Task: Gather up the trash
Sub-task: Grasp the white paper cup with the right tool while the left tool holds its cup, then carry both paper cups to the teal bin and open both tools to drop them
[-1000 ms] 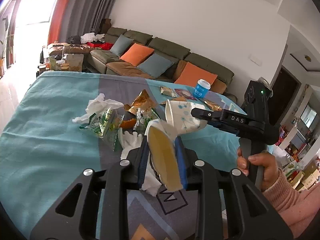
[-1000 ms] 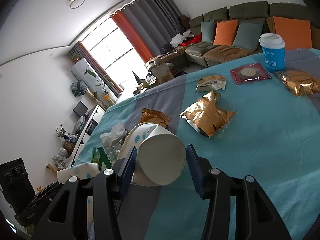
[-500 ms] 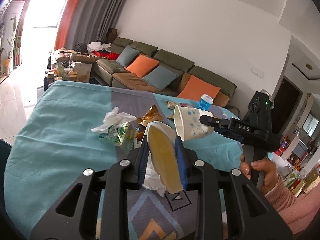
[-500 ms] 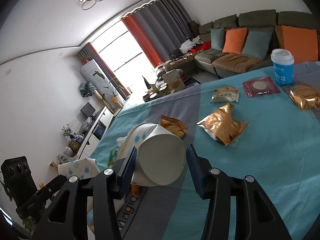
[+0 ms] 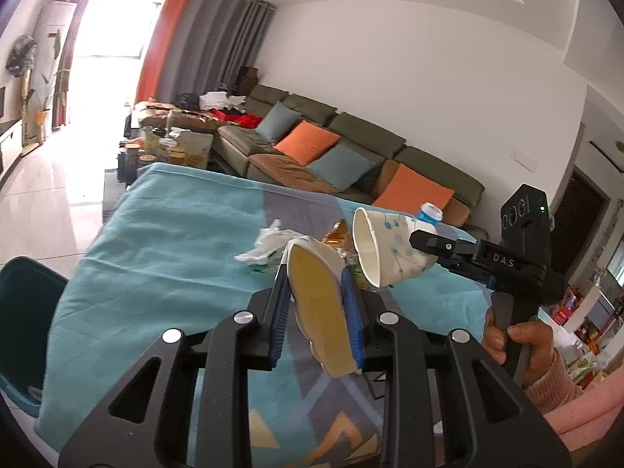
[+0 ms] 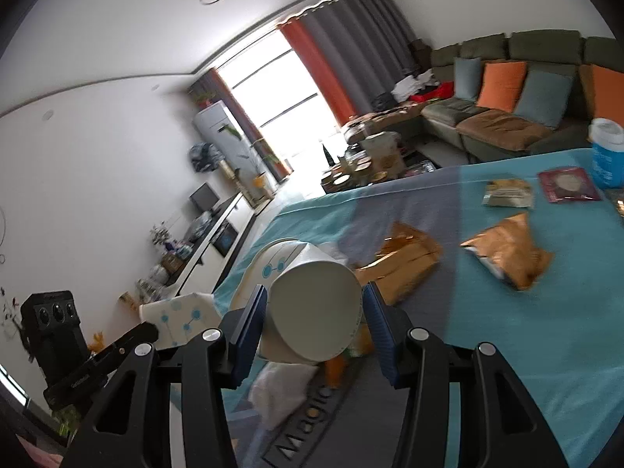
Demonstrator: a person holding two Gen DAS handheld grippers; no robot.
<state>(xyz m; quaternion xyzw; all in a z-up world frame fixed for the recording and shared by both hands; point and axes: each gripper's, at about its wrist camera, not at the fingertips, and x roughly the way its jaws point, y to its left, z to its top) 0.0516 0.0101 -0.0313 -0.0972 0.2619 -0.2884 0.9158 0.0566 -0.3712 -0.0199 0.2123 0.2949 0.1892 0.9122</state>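
Two cups, one in each claw

The left claw (image 5: 318,314) squeezes a flattened cup (image 5: 318,304); the right claw (image 6: 314,321) clamps a round cup (image 6: 312,312), both lifted above the littered table (image 5: 163,241).

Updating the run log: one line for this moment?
left tool: shut on squashed cup | right tool: shut on paper cup | wrappers on table
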